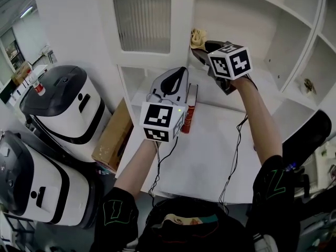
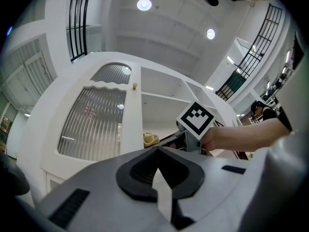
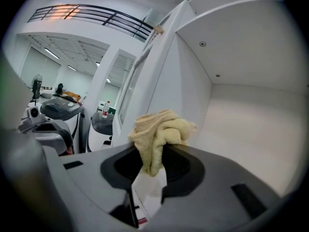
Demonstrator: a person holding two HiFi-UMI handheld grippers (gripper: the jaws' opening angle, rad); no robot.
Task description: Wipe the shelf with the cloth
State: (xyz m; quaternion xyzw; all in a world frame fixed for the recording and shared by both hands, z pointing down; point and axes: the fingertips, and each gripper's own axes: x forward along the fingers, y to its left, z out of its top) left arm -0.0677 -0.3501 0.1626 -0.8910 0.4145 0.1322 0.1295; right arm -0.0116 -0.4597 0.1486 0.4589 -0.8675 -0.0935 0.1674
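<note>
Two grippers were up at the white cabinet (image 1: 181, 20). Right gripper (image 3: 153, 153) was pinching the yellow cloth (image 3: 161, 129): one fold hung down between the jaws, the rest was bunched over the tips. It reached into the open shelf (image 1: 265, 83) compartment, with the cloth near the compartment's left wall, just beside the ribbed glass door (image 1: 142, 17). Couldn't tell whether the cloth touched the shelf board. Left gripper (image 2: 157, 150) sat lower and to the left, jaws pressed together with nothing between them, pointed at the cabinet, well apart from the cloth. Red book (image 1: 191, 109) was just beside it on its right
</note>
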